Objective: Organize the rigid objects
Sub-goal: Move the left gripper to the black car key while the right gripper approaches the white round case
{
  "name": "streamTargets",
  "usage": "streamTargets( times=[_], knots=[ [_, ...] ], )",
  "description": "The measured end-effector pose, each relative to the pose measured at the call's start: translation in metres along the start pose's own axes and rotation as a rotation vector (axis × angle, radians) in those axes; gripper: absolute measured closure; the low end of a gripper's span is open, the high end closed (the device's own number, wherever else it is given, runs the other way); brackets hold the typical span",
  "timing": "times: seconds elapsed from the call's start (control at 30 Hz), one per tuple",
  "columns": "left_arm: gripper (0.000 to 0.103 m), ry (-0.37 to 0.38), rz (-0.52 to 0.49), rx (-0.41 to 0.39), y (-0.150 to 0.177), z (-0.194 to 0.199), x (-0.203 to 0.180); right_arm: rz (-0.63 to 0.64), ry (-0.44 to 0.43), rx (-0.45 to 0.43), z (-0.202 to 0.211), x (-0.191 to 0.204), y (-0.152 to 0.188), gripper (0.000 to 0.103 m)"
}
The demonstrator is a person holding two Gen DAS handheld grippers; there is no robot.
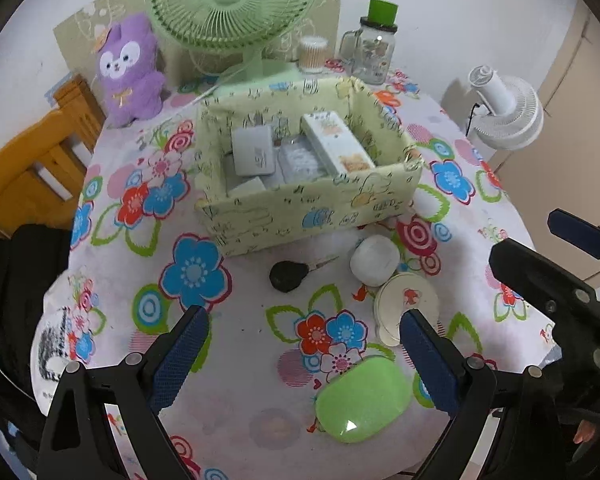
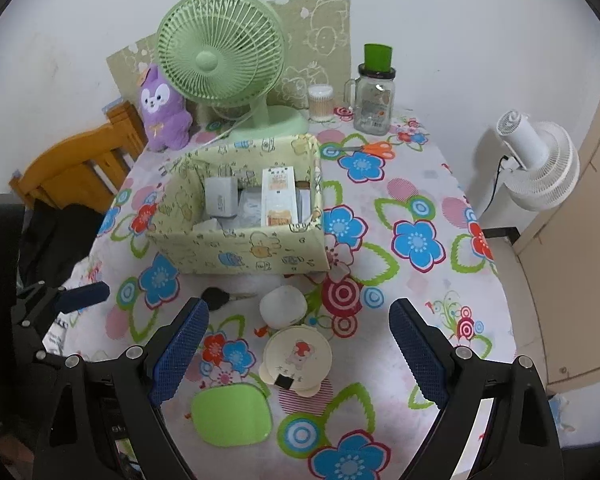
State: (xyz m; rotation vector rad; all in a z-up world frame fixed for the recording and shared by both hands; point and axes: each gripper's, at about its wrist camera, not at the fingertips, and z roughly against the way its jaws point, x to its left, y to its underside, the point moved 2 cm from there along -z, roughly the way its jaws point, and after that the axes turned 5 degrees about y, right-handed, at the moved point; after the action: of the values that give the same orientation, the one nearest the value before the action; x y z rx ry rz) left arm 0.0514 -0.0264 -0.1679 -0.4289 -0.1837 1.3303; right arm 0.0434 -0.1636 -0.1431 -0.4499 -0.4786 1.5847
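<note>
A yellow fabric storage box (image 1: 308, 208) (image 2: 236, 252) stands mid-table, holding a grey power bank (image 1: 254, 152) and a long white box (image 1: 336, 140). In front of it lie a black car key (image 1: 288, 275) (image 2: 216, 298), a white round case (image 1: 374, 260) (image 2: 282, 306), a cream round compact (image 1: 406, 306) (image 2: 296, 356) and a green rounded case (image 1: 362, 398) (image 2: 230, 414). My left gripper (image 1: 300, 356) is open and empty above the near table. My right gripper (image 2: 296, 344) is open and empty over the compact.
A green fan (image 2: 220, 56), a purple plush (image 2: 164, 110), a cotton-swab jar (image 2: 320, 102), a glass mug jar (image 2: 376, 96) and orange scissors (image 2: 374, 148) stand at the back. A wooden chair (image 2: 76, 168) is left, a white floor fan (image 2: 540, 164) right.
</note>
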Motion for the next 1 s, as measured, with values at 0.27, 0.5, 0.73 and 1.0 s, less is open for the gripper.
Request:
streamTargets(
  times=[0.27, 0.5, 0.73, 1.0],
  knots=[
    [0.006, -0.053, 0.046, 0.033, 0.005, -0.026, 0.004, 0.048, -0.027, 0.034, -0.030, -0.008, 0.006, 0.009],
    [0.006, -0.073, 0.039, 0.033, 0.005, -0.040, 0.003, 0.065, -0.039, 0.048, -0.049, -0.011, 0.008, 0.010],
    [0.006, -0.117, 0.034, 0.032, 0.005, -0.062, 0.008, 0.084, -0.070, 0.080, -0.081, -0.005, 0.012, 0.010],
    [0.007, -0.141, 0.009, 0.048, 0.003, -0.086, 0.013, 0.117, -0.094, 0.103, -0.111, 0.004, 0.013, 0.010]
  ],
)
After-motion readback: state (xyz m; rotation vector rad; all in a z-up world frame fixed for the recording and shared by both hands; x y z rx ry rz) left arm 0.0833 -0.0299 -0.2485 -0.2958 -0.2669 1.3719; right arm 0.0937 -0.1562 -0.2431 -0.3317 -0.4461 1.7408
